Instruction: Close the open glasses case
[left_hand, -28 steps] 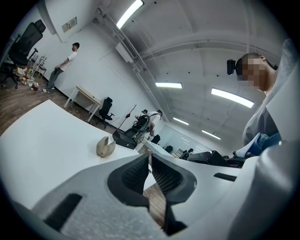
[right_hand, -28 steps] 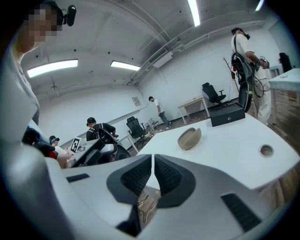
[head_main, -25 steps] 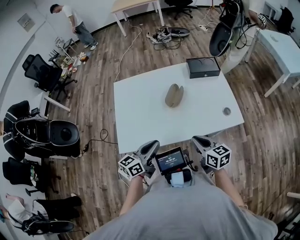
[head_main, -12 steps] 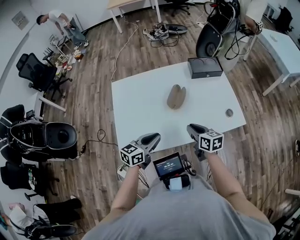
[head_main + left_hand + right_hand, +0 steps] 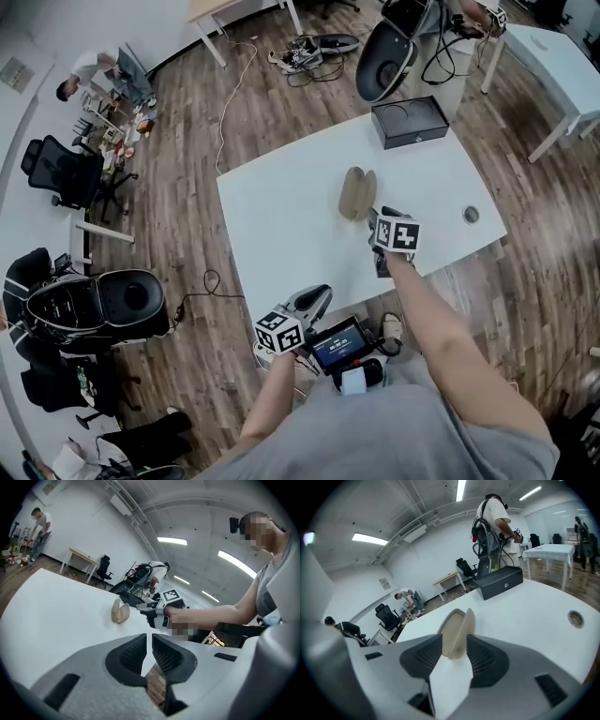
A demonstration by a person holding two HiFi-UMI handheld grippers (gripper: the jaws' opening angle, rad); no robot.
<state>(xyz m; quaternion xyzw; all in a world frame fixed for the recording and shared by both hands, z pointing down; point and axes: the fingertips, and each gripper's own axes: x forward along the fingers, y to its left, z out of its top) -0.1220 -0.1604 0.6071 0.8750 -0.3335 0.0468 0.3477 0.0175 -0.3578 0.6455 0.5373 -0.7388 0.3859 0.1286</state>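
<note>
The tan glasses case (image 5: pixel 357 193) lies open in the middle of the white table (image 5: pixel 281 216), its two shells spread apart. My right gripper (image 5: pixel 375 217) has come up to the case's near end. In the right gripper view the case (image 5: pixel 457 625) shows in the gap of the right gripper (image 5: pixel 453 656), whose jaws are opening, with the pads apart from it. The left gripper (image 5: pixel 314 298) hovers at the table's near edge, well short of the case (image 5: pixel 120 612). In its own view the left gripper (image 5: pixel 151 651) is shut and empty.
A black box (image 5: pixel 410 122) stands at the table's far right corner, and a round cable hole (image 5: pixel 471 215) sits near the right edge. A small screen device (image 5: pixel 339 342) hangs at the person's chest. Chairs, cables and other tables surround the wooden floor.
The right gripper has swung forward from the table's near edge to the case and its jaws have opened. The left gripper has shifted only a little by the near edge.
</note>
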